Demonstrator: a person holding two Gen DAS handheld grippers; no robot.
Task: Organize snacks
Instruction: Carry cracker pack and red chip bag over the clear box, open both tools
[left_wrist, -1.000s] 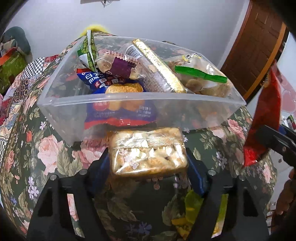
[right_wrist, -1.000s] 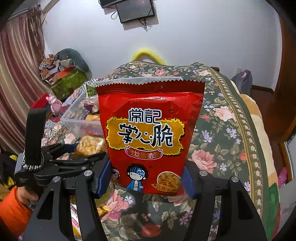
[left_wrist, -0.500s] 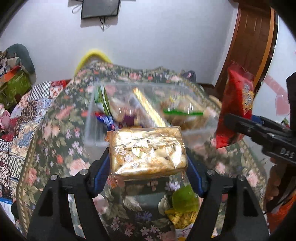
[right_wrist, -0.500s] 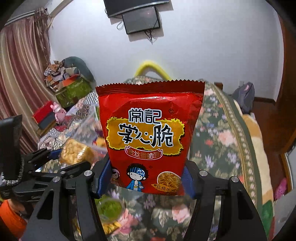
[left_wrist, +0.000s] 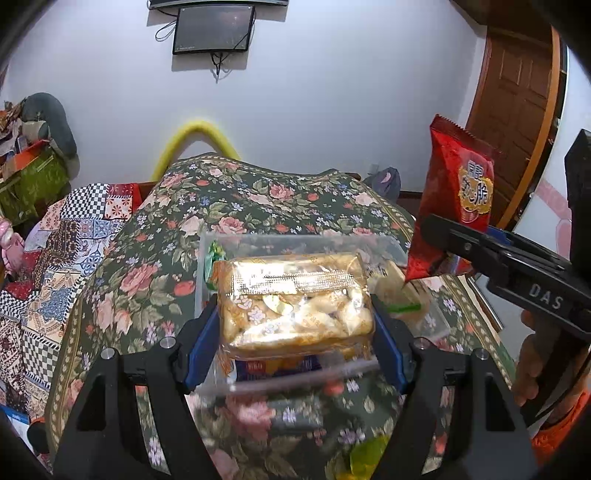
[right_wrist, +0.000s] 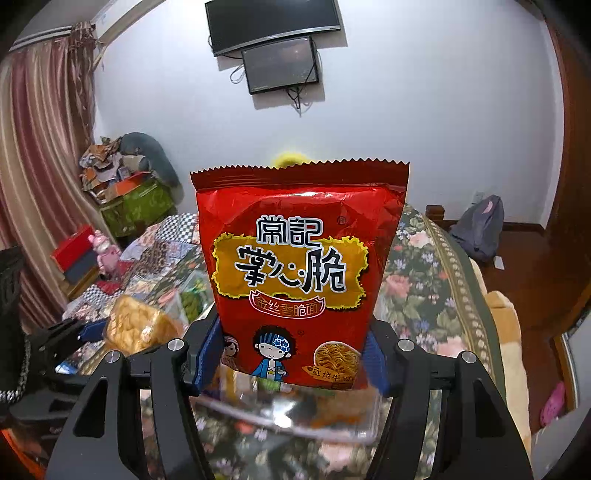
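My left gripper (left_wrist: 295, 345) is shut on a clear pack of golden biscuits (left_wrist: 295, 306), its blue pads pressing both ends. The pack hangs above a clear plastic bin (left_wrist: 221, 243) that holds several snack packets on the floral bedspread. My right gripper (right_wrist: 295, 354) is shut on the lower part of an upright red noodle-snack bag (right_wrist: 299, 266). That red bag (left_wrist: 458, 192) shows at the right of the left wrist view, over the bin's right end. In the right wrist view the biscuit pack (right_wrist: 136, 328) sits at the lower left, and the bin's blurred rim (right_wrist: 295, 417) lies under the bag.
The floral bedspread (left_wrist: 258, 199) spreads around the bin, with a patchwork quilt (left_wrist: 74, 229) to the left. A loose green-yellow packet (left_wrist: 365, 454) lies near the front. A wooden door (left_wrist: 517, 92) stands at the right, a backpack (right_wrist: 480, 225) on the floor.
Both grippers have risen with their packs. The bin, close and large a second ago, now sits lower and smaller under them. The red bag has come in over the bin's right end.
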